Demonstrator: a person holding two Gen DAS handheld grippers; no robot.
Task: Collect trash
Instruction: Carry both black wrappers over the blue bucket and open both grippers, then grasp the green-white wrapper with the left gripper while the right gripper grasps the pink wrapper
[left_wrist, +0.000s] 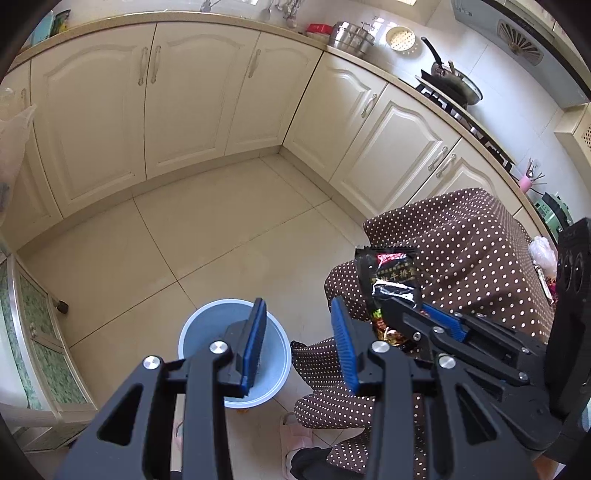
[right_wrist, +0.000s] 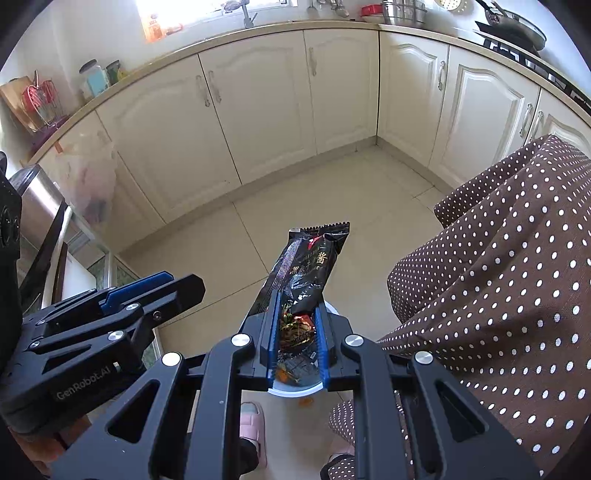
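My right gripper (right_wrist: 297, 314) is shut on a black snack wrapper (right_wrist: 310, 266), which sticks up and forward from between the blue pads. It holds the wrapper above a light blue bin on the floor, whose rim (right_wrist: 291, 392) shows under the fingers. In the left wrist view the same wrapper (left_wrist: 393, 273) and the right gripper (left_wrist: 402, 306) are to the right. My left gripper (left_wrist: 299, 321) is open and empty, over the blue bin (left_wrist: 201, 332).
Cream kitchen cabinets (left_wrist: 192, 96) line the back and right, with a stove and pan (left_wrist: 454, 85) on the counter. A brown polka-dot cloth (right_wrist: 509, 280) hangs at the right. A metal-framed cabinet (left_wrist: 40, 332) stands at the left. A pink slipper (right_wrist: 253, 424) is below.
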